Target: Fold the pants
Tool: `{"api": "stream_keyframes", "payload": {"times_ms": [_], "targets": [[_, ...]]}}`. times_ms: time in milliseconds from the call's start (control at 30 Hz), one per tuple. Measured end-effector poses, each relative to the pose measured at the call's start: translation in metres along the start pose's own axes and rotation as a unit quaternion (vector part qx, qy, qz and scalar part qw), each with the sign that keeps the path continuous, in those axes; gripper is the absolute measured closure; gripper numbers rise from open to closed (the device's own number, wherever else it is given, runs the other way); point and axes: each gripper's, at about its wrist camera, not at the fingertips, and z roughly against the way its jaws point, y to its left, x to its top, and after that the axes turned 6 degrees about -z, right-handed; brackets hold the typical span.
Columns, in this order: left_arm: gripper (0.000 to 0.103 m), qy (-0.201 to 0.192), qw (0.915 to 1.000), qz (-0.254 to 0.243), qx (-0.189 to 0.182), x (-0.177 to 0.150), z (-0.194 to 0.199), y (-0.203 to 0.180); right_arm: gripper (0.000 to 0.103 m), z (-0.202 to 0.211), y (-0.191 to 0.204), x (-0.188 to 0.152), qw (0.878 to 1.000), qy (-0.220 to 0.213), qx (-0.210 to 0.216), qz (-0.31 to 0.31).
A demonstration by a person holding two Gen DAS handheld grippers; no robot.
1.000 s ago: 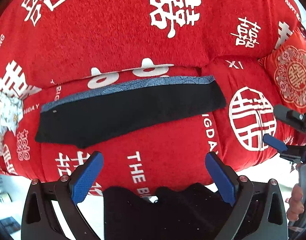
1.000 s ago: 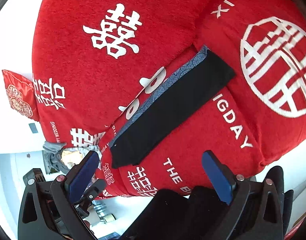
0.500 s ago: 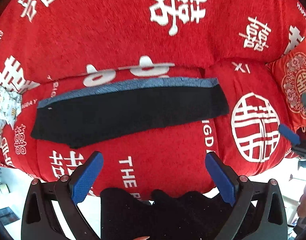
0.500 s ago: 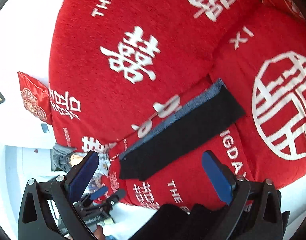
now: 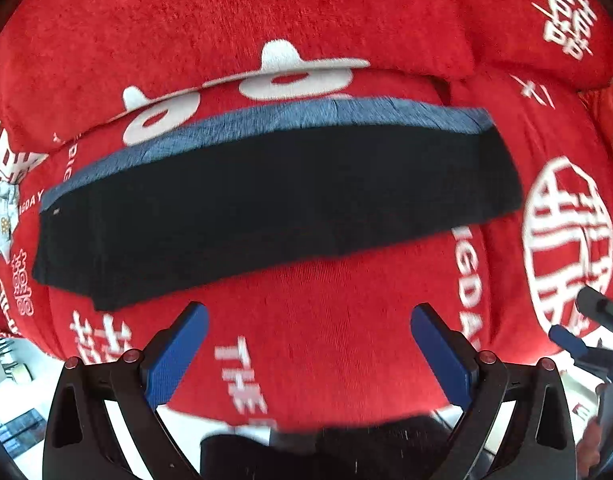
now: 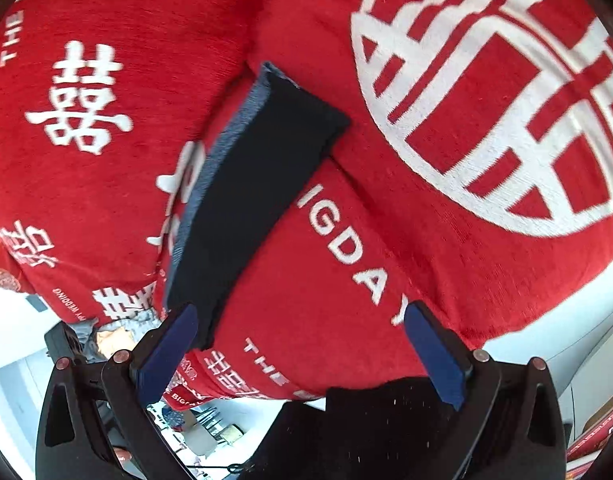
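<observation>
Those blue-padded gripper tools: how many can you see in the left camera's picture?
2. The left gripper fills the bottom foreground, jaws wide apart above the red sofa cover. The right gripper pokes in at the right edge, only partly visible.

Bright daylight, motion blur (strong fisheye warp).

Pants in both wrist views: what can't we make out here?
- Pants: left wrist view motion-blurred; layer count unreadable.
- Pants' near end: right wrist view, partly behind the right gripper's finger.
- Right gripper: cut off by the left view's right edge.
- Clutter beyond the sofa: too small, half hidden by the gripper.
</observation>
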Motion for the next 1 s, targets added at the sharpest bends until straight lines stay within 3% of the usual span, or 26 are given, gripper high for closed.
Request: {"api": "stream_keyframes", "payload": {"times_ms": [167, 300, 400, 567, 600, 633, 667, 700, 733, 767, 867, 1000], "targets": [[0.001, -0.046, 0.9985, 0.019, 0.024, 0.024, -0.035, 0.011, 0.001, -0.034, 0.013, 0.035, 0.998, -0.024, 0.044, 0.027], [0.001, -0.059, 0.997, 0.035, 0.036, 0.032, -0.076, 0.02, 0.027, -0.07, -0.003, 0.061, 0.997, -0.036, 0.068, 0.014], [0.001, -0.065, 0.9961, 0.053, 0.026, 0.03, -0.099, 0.027, 0.027, -0.086, -0.018, 0.064, 0.996, -0.038, 0.081, 0.008], [0.001, -0.088, 0.9942, 0.062, 0.0, 0.026, -0.104, 0.034, 0.027, -0.098, -0.014, 0.077, 0.988, -0.06, 0.141, 0.001], [0.003, -0.085, 0.9946, 0.059, -0.003, 0.027, -0.103, 0.034, 0.027, -0.101, -0.01, 0.083, 0.986, -0.065, 0.152, -0.003], [0.016, -0.081, 0.995, 0.058, -0.008, 0.028, -0.1, 0.035, 0.027, -0.104, -0.007, 0.089, 0.985, -0.068, 0.16, -0.008], [0.036, -0.08, 0.9952, 0.056, -0.009, 0.028, -0.093, 0.035, 0.027, -0.107, -0.004, 0.095, 0.983, -0.068, 0.168, -0.018], [0.044, -0.081, 0.9954, 0.052, -0.007, 0.03, -0.084, 0.035, 0.037, -0.11, -0.002, 0.099, 0.982, -0.066, 0.174, -0.026], [0.049, -0.085, 0.9952, 0.049, -0.005, 0.031, -0.077, 0.035, 0.077, -0.111, 0.0, 0.102, 0.982, -0.064, 0.175, -0.034], [0.049, -0.101, 0.9937, 0.048, 0.001, 0.032, -0.066, 0.036, 0.091, -0.109, 0.003, 0.103, 0.982, -0.064, 0.176, -0.033], [0.049, -0.148, 0.9875, 0.047, 0.025, 0.045, -0.045, 0.038, 0.09, -0.091, 0.018, 0.093, 0.982, -0.074, 0.174, 0.014], [0.049, -0.153, 0.985, 0.077, 0.024, 0.074, -0.068, 0.038, 0.09, -0.079, 0.042, 0.081, 0.98, -0.087, 0.163, 0.07]]}}
